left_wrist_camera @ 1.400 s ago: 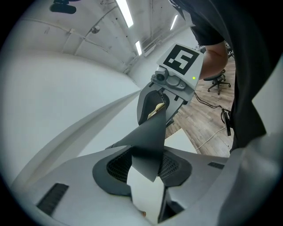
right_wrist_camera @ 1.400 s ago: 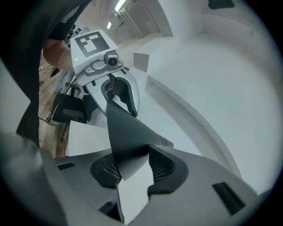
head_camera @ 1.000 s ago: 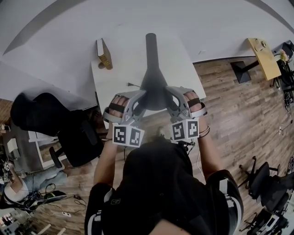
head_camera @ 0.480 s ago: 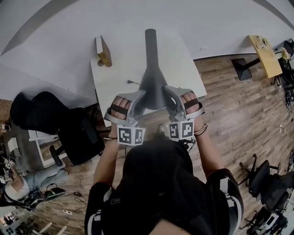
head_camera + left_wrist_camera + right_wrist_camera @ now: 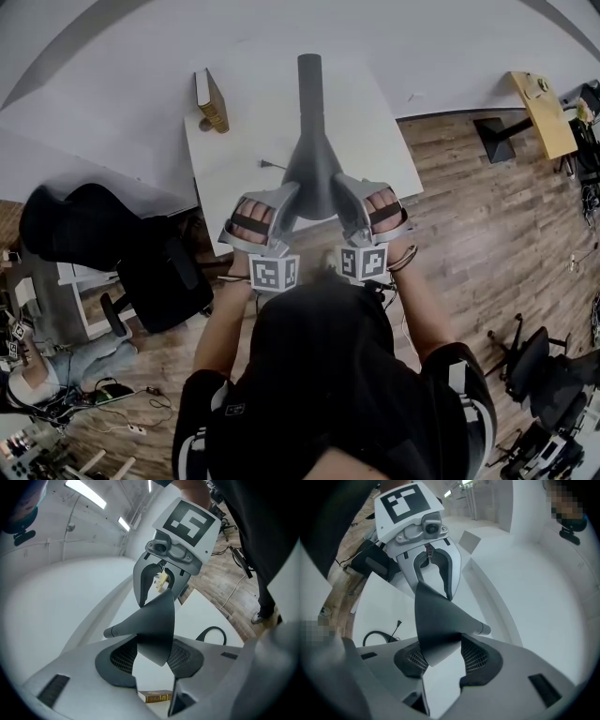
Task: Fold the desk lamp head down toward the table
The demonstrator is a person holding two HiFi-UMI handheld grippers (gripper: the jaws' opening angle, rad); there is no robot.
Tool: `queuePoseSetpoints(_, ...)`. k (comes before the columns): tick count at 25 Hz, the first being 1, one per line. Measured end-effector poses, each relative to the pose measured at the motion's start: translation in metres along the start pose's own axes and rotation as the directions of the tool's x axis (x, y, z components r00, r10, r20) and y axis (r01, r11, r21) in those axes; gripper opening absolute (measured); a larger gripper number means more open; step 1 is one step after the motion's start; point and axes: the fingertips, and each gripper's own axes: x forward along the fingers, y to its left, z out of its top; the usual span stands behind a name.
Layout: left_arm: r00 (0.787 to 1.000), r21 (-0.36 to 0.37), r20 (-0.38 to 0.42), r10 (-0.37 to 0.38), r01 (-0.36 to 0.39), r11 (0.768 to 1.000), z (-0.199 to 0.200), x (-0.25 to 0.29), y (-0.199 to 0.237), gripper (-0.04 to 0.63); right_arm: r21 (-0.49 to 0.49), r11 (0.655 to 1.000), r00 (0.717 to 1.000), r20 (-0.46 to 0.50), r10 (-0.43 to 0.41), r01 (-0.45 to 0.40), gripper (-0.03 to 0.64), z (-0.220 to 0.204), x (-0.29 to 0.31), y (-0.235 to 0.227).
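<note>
Head view first: the lamp head (image 5: 314, 183), a dark cone, hangs over the near half of the table (image 5: 375, 141), and its arm (image 5: 309, 94) runs back toward the table's far edge. My left claw (image 5: 289, 197) and right claw (image 5: 339, 189) clamp the cone's rim from either side. In each gripper view the shade's wall stands between the ribbed pads (image 5: 117, 660) and looks pressed by them, so I read both as grasping the lamp head.

Against a second ago, both claws and the cone sit lower over the table, and each marker cube has rolled. My right jaws have just been opening a little with the shade between them. I judge the fold is under way but not finished, since the cone is clear of the tabletop.

Toward the table's far left corner lies a book (image 5: 212, 103); its gilt spine print is too small to read. A plug (image 5: 267, 167) rests on the table. My cubes carry only black-and-white squares, no words.
</note>
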Motion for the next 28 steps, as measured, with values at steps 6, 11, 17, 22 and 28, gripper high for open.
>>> queuePoseSetpoints(6, 0.999, 0.052, -0.023, 0.039, -0.038, 0.998, -0.008, 0.010, -0.011, 0.166, -0.049, 0.998, 1.000, -0.012, -0.025, 0.025, 0.192, -0.008, 0.008, 0.012)
queuePoseSetpoints(11, 0.998, 0.082, -0.030, 0.056, -0.053, 0.995, -0.013, 0.017, -0.020, 0.173, -0.075, 0.996, 0.999, -0.014, -0.046, 0.045, 0.198, -0.013, 0.015, 0.022)
queuePoseSetpoints(17, 0.997, 0.105, -0.041, 0.064, -0.059, 0.993, -0.019, 0.026, -0.029, 0.188, -0.103, 0.991, 0.996, -0.010, -0.084, 0.083, 0.207, -0.018, 0.022, 0.029)
queuePoseSetpoints(22, 0.997, 0.111, -0.043, 0.069, -0.064, 0.992, -0.022, 0.031, -0.033, 0.195, -0.113, 0.989, 0.995, -0.002, -0.096, 0.095, 0.213, -0.023, 0.026, 0.034)
queuePoseSetpoints(28, 0.997, 0.114, -0.047, 0.055, -0.050, 0.992, -0.027, 0.037, -0.039, 0.209, -0.127, 0.988, 0.996, -0.005, -0.086, 0.085, 0.232, -0.026, 0.034, 0.041)
